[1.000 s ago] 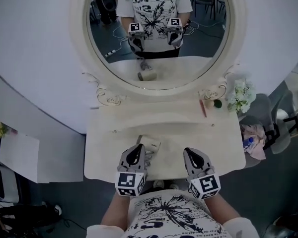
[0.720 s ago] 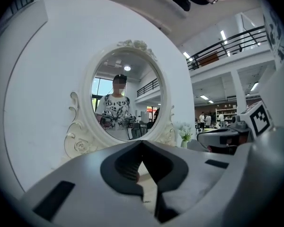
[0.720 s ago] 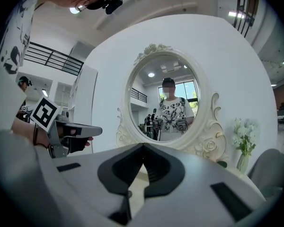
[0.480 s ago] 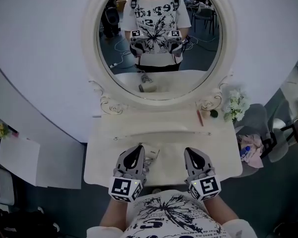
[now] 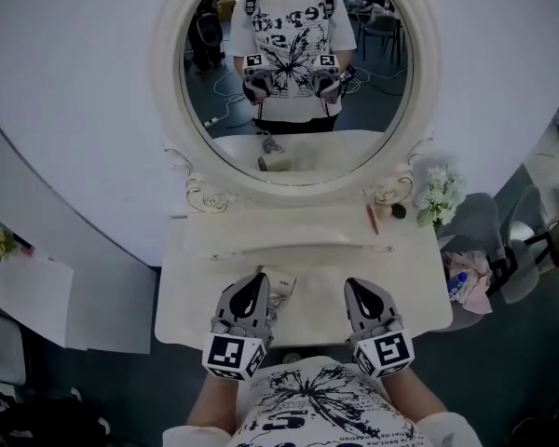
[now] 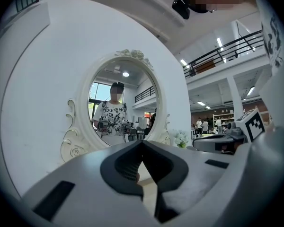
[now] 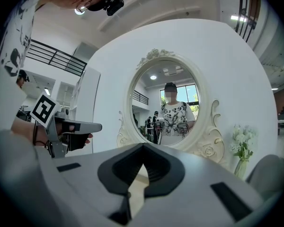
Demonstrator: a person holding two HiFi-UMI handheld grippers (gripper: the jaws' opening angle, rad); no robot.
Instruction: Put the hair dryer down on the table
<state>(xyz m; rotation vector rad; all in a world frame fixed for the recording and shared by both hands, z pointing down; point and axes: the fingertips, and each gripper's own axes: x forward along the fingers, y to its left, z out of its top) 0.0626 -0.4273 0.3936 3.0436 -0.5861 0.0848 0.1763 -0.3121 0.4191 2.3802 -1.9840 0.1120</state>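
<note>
The cream hair dryer lies on the white dressing table, near its front edge. It is partly hidden behind my left gripper, whose shut jaws hold nothing and hang just left of it. My right gripper hovers over the table's front right part, also shut and holding nothing. In the left gripper view the left gripper has its jaws pressed together, pointing at the mirror. The right gripper view shows the right gripper likewise closed. The dryer's reflection shows in the mirror.
A large oval mirror in an ornate frame stands behind the table. White flowers, a red pencil and a small dark object sit at the back right. A low shelf crosses the tabletop. A chair with clutter stands to the right.
The head view has shifted a little. Both grippers have drawn slightly back toward me and stay shut. The hair dryer has not moved on the table.
</note>
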